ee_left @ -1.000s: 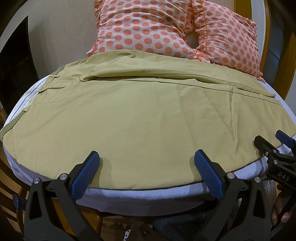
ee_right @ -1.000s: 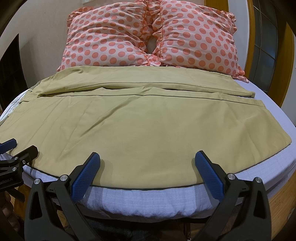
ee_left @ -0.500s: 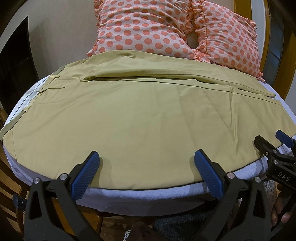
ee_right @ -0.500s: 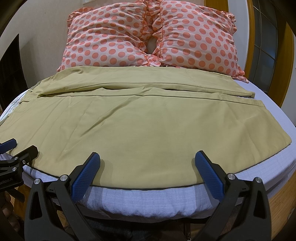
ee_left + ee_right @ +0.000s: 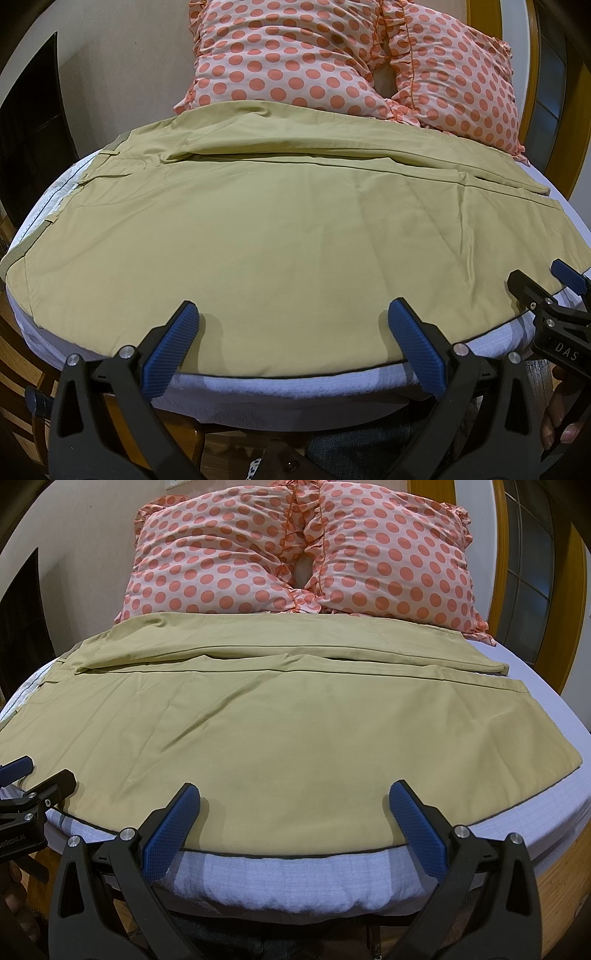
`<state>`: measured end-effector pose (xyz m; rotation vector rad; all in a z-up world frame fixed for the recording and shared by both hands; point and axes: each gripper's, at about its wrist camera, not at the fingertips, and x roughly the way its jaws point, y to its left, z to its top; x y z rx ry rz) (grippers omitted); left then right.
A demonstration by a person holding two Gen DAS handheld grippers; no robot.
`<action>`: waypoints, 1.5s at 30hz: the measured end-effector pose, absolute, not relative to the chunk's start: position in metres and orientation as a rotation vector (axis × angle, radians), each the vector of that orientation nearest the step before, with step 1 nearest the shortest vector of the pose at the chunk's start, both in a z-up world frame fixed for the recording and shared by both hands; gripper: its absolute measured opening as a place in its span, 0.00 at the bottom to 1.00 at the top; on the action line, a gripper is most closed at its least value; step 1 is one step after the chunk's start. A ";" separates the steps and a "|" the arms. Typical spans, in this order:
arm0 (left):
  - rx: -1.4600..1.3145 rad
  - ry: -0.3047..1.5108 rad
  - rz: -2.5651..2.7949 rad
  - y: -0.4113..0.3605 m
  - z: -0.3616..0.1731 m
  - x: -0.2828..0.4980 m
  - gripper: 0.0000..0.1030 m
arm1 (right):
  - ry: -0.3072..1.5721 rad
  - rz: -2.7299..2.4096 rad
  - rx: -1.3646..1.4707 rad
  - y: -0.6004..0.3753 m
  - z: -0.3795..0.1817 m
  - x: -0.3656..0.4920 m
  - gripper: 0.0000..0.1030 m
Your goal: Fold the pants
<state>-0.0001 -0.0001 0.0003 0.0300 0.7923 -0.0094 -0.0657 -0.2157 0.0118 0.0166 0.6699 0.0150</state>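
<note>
Pillows (image 5: 303,554) behind pants (image 5: 280,746)

Black-framed hand-held gripper (image 5: 293,341), ribbed blue pads (image 5: 171,347), silver screws, white "DAS" lettering.

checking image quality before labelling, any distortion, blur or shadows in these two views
Left wrist view: strong fisheye bends the bed edge, dark corners, pants sharp. Right wrist view: same bowing, soft shadows beside the right hand-held gripper fingers, no glare.
</note>
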 end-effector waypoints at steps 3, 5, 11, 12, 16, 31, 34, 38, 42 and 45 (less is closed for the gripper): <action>0.030 0.792 -0.009 0.000 0.000 0.000 0.98 | 0.670 0.015 0.017 -0.216 0.012 -0.066 0.99; 0.030 0.792 -0.009 0.000 0.000 0.000 0.98 | 0.669 0.015 0.017 -0.216 0.012 -0.066 0.99; 0.031 0.791 -0.009 0.000 0.000 0.000 0.98 | 0.669 0.015 0.017 -0.216 0.012 -0.066 0.99; 0.030 0.791 -0.009 0.000 0.000 0.000 0.98 | 0.668 0.015 0.017 -0.216 0.012 -0.066 0.99; 0.030 0.790 -0.009 0.000 0.000 0.000 0.98 | 0.668 0.015 0.017 -0.216 0.012 -0.066 0.99; 0.031 0.792 -0.011 0.000 0.000 0.000 0.98 | 0.658 0.018 0.015 -0.215 0.011 -0.068 0.99; 0.033 0.791 -0.018 0.002 0.008 0.002 0.98 | 0.640 0.028 0.010 -0.220 0.012 -0.073 0.99; 0.041 0.764 -0.036 0.004 0.004 -0.001 0.98 | 0.655 0.085 -0.005 -0.225 0.015 -0.068 0.99; 0.095 0.760 -0.014 0.002 0.010 0.005 0.98 | 0.658 0.034 0.061 -0.263 0.055 -0.036 0.99; 0.121 0.666 0.022 0.005 0.031 0.011 0.98 | 0.646 -0.091 0.158 -0.313 0.095 0.017 0.99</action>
